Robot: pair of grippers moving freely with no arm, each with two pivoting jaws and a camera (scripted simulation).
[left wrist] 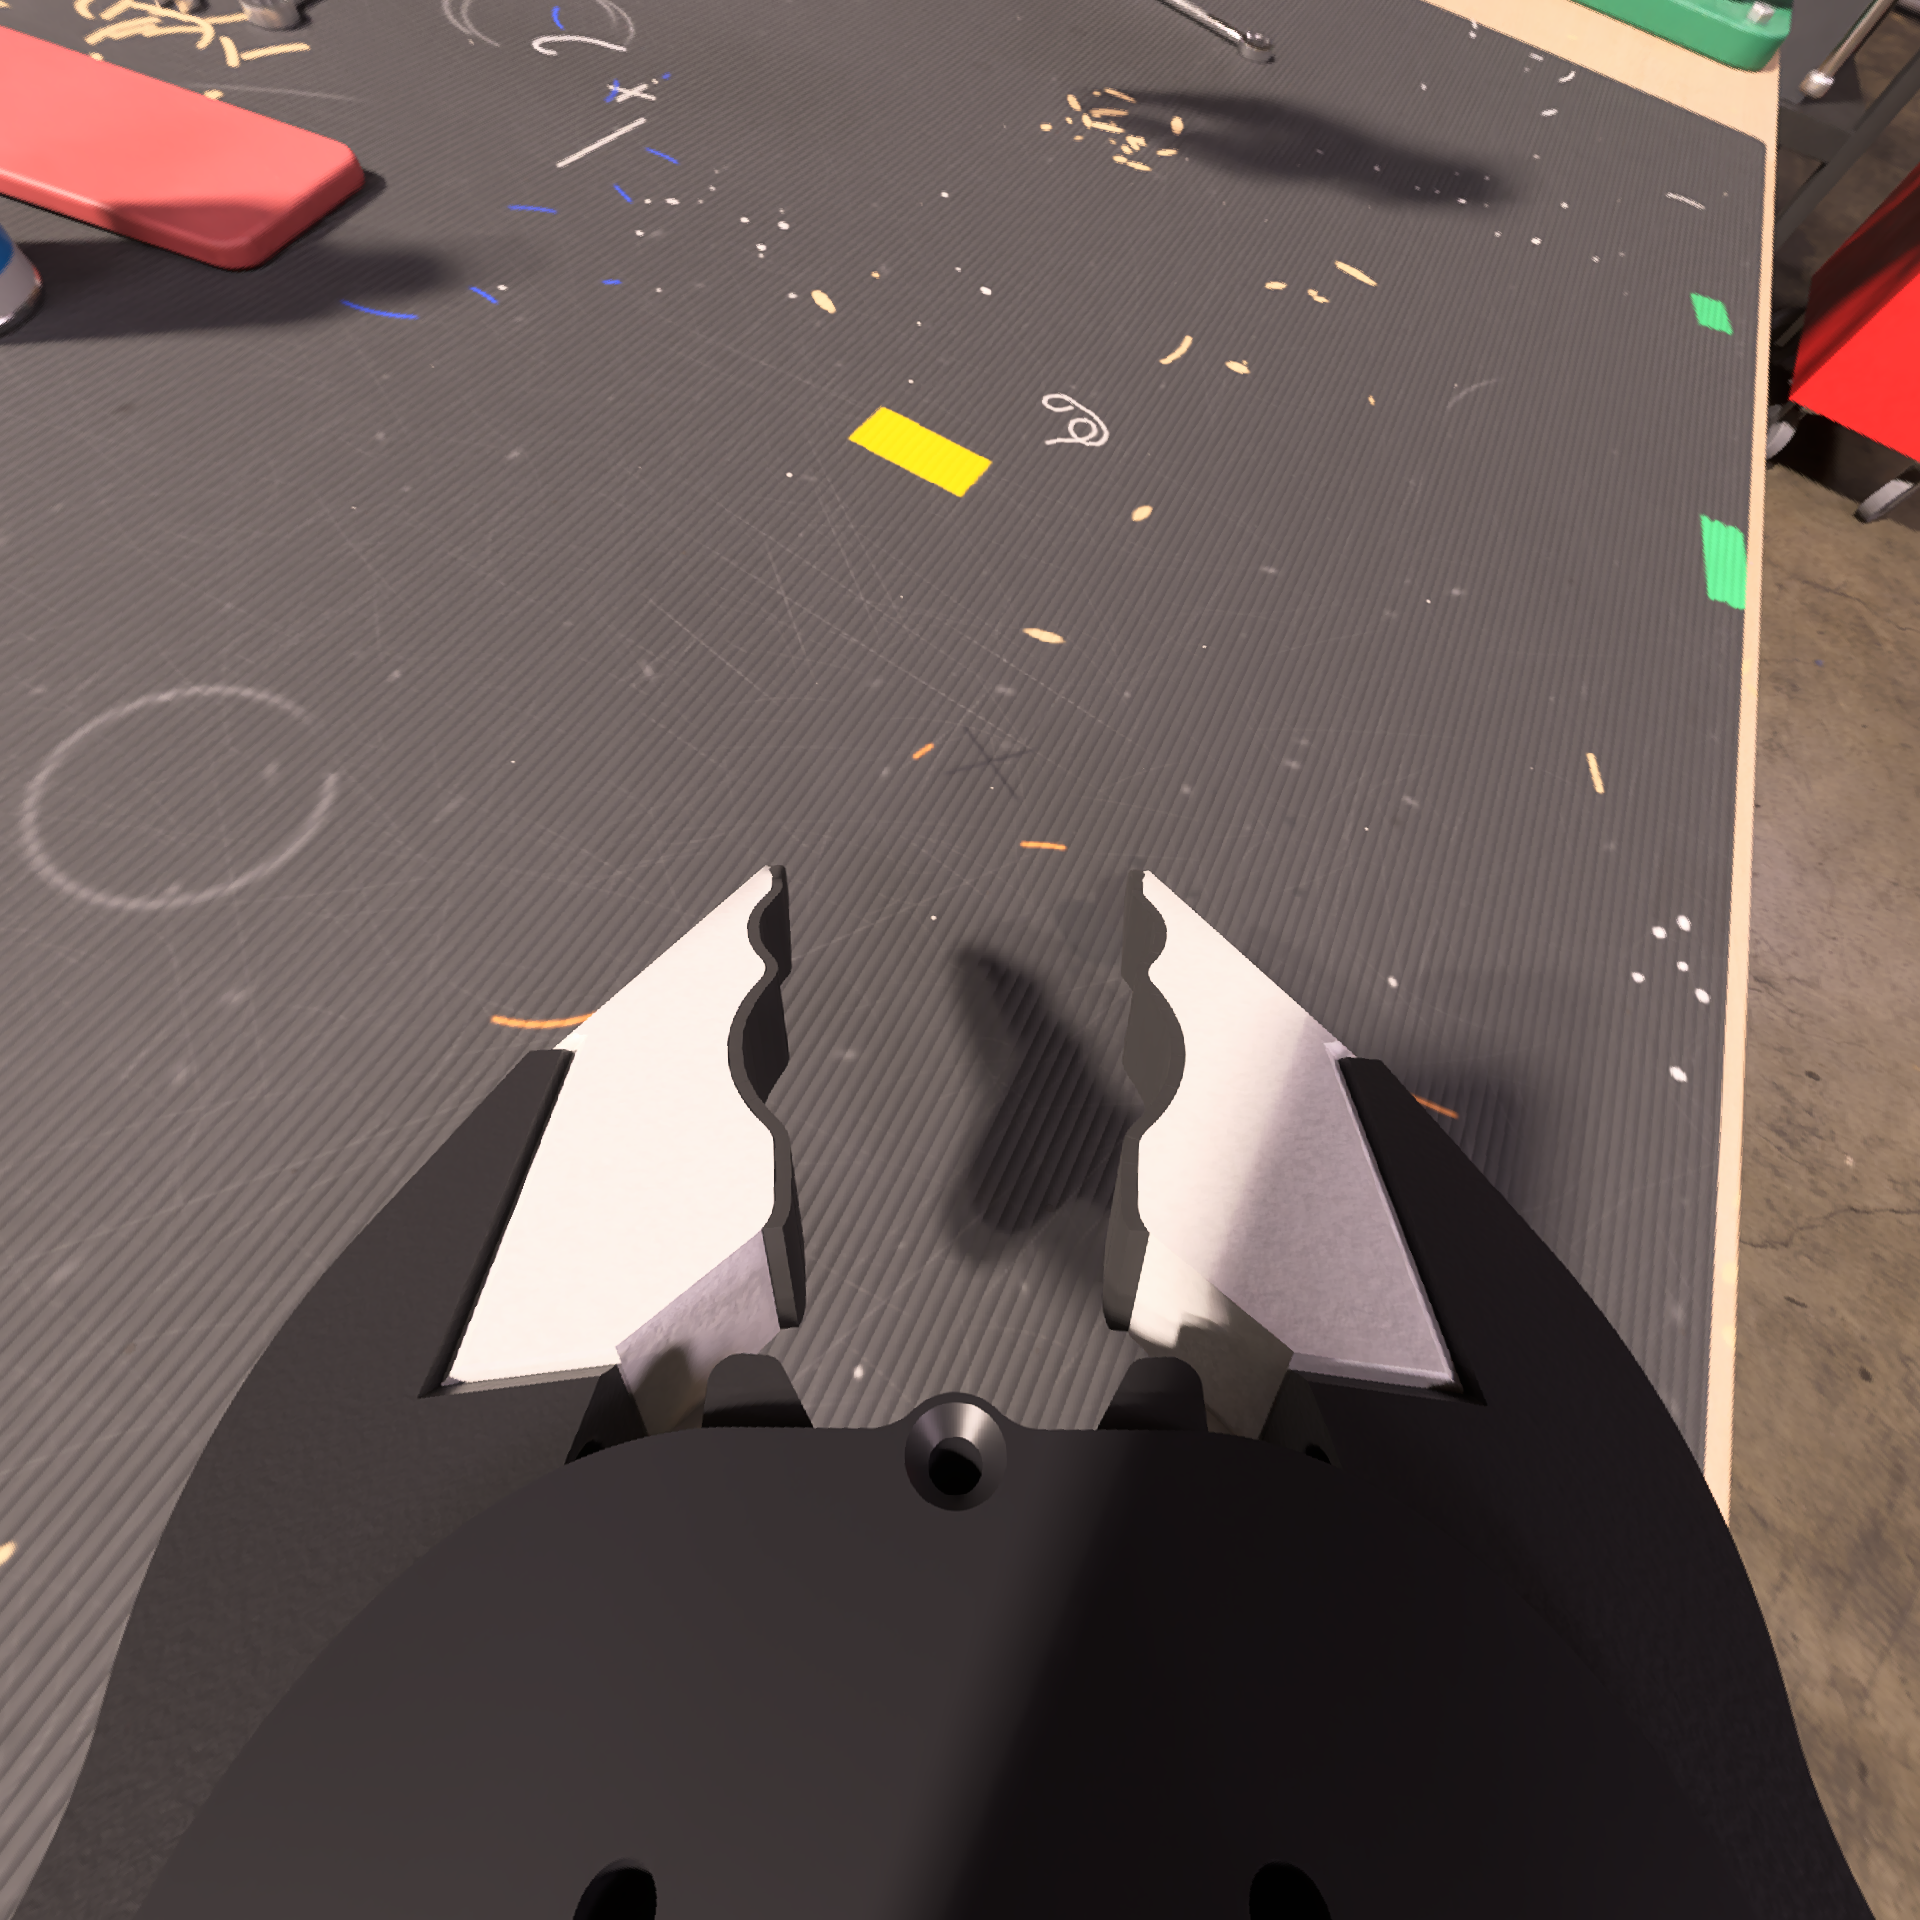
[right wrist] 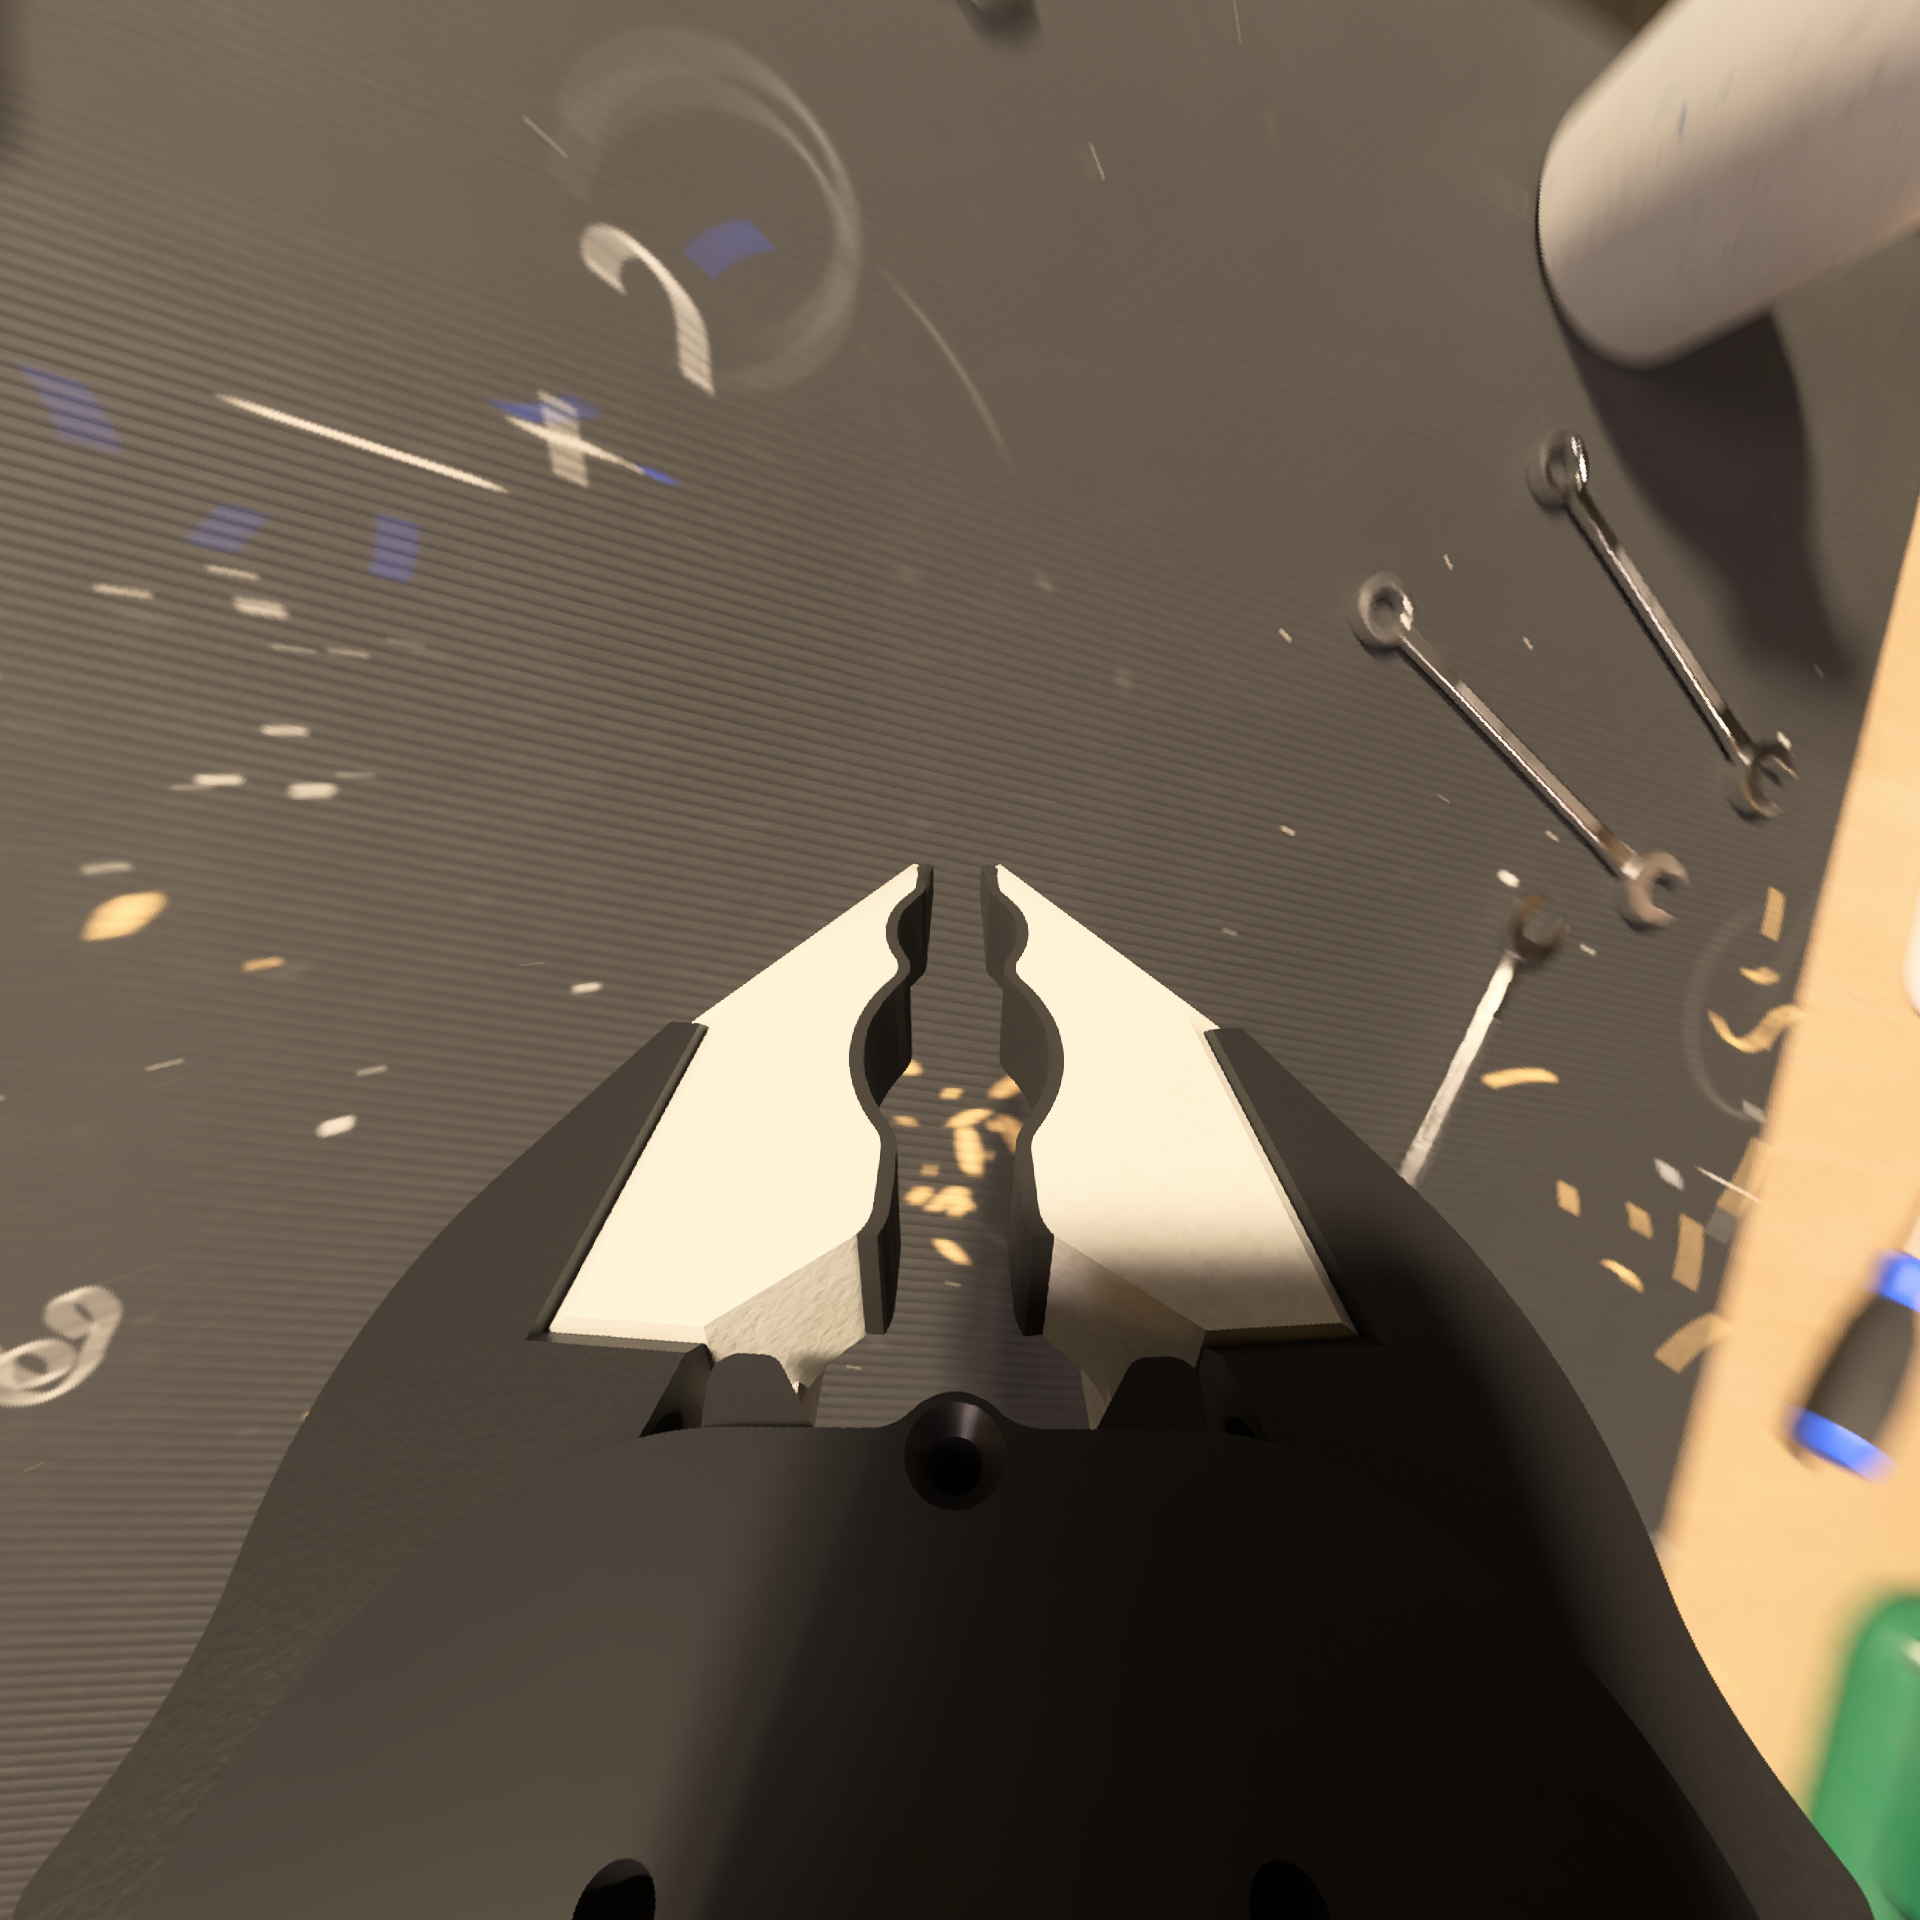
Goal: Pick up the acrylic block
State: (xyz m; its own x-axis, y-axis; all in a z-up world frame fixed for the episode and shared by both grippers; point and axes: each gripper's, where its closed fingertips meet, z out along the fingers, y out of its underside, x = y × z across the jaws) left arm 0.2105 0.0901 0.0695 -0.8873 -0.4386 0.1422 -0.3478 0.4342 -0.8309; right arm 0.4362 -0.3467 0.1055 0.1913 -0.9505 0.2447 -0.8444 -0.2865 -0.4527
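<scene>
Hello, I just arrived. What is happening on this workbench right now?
Two grippers hover over a dark mat scattered with shavings, and neither holds anything. The left gripper is open above bare mat, with a red pad far off to its left. The right gripper is nearly closed on nothing; three wrenches lie to its right. No clear block can be made out in either view, so nothing is picked up yet.
</scene>
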